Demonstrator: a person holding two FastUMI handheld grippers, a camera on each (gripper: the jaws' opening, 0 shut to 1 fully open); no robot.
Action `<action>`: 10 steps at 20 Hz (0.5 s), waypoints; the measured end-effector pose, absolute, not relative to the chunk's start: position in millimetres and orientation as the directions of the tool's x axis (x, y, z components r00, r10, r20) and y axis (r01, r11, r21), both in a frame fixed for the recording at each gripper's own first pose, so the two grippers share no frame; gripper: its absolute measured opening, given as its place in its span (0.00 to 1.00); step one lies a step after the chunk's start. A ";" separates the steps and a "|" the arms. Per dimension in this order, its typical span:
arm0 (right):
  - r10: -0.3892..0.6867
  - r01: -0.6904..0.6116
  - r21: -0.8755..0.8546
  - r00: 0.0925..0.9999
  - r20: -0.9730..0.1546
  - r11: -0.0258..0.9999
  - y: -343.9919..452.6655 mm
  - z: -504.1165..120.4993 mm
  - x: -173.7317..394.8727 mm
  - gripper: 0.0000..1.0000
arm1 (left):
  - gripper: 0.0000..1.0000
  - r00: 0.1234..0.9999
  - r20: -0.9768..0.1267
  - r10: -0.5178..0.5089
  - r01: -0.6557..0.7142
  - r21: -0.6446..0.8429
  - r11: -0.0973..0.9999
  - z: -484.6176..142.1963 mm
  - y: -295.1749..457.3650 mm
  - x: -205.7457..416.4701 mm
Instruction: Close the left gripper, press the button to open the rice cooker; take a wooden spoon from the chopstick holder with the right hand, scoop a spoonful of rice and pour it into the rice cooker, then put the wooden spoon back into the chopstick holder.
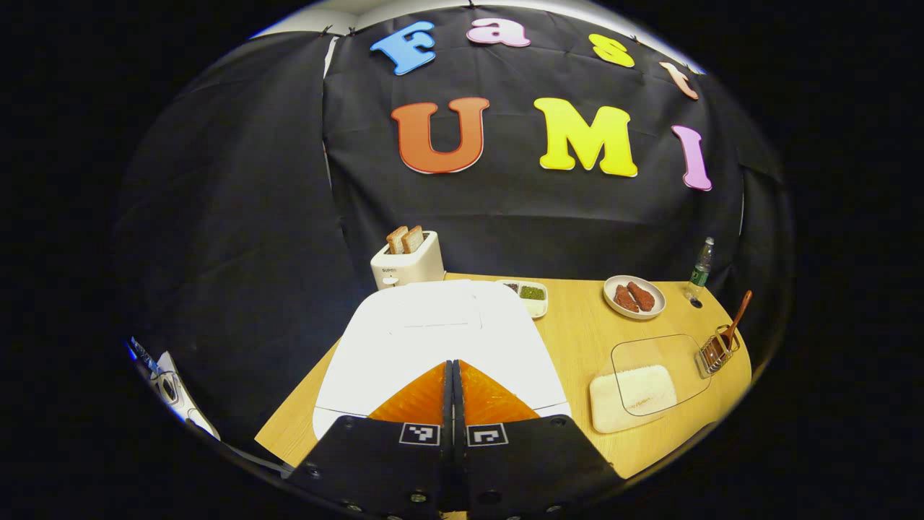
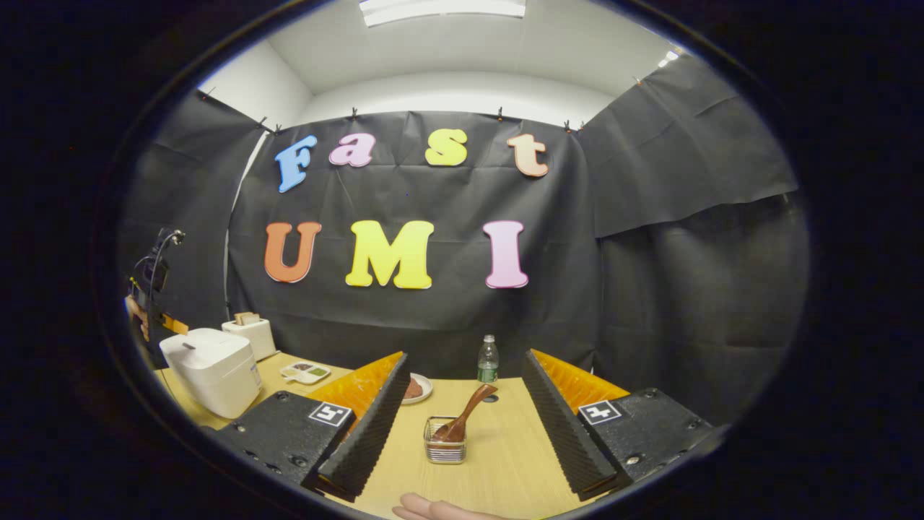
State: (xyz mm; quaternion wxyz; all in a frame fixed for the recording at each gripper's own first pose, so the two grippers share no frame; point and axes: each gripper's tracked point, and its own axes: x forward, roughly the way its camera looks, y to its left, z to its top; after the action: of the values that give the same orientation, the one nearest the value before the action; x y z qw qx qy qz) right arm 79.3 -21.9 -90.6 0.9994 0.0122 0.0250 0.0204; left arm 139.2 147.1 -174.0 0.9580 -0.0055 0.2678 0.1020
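Observation:
My left gripper [image 1: 456,372] is shut with nothing in it, its fingers pressed together just above the front of the white rice cooker's [image 1: 433,332] shut lid. Whether the tips touch the lid I cannot tell. In the right gripper view the cooker [image 2: 213,368] stands at the far left. My right gripper [image 2: 463,357] is open and holds nothing. Between its fingers, farther off on the table, the clear chopstick holder [image 2: 445,442] holds the wooden spoon [image 2: 468,415], which leans to the right. Holder [image 1: 717,352], spoon [image 1: 736,318] and a white tray of rice [image 1: 629,396] are at the table's right in the left gripper view.
A toaster [image 1: 408,260] with bread stands behind the cooker. Beside it are a small divided dish [image 1: 528,295], a plate of sausages [image 1: 634,296] and a water bottle [image 1: 699,271]. A clear lid [image 1: 671,361] lies partly over the rice tray. A hand [image 2: 433,510] shows at the bottom edge.

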 end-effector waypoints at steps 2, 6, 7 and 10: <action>0.029 -0.028 0.019 0.998 -0.060 0.999 -28.1 -93.9 79.5 0.99 | 0.00 0.815 -0.544 0.199 -0.215 0.034 0.976 -185.9 151.7 141.2; 0.023 -0.022 0.015 0.997 -0.075 1.000 -34.6 -101.2 79.0 0.99 | 0.00 0.794 -0.574 0.200 -0.234 0.015 0.972 -195.2 152.8 133.5; 0.022 -0.021 0.014 0.997 -0.078 1.000 -35.4 -102.4 79.9 0.99 | 0.00 0.793 -0.574 0.203 -0.236 0.017 0.972 -195.3 153.1 132.7; 0.030 -0.028 0.021 0.996 -0.087 0.999 -33.5 -106.2 79.8 0.99 | 0.00 0.789 -0.580 0.202 -0.233 0.021 0.972 -200.1 154.6 131.6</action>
State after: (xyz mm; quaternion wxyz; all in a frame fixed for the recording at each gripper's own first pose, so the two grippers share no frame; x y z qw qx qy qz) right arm 79.8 -33.5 -106.2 0.9989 0.0099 0.0437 0.0146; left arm 131.6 154.6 -200.1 0.9454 -0.0259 0.3038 0.1150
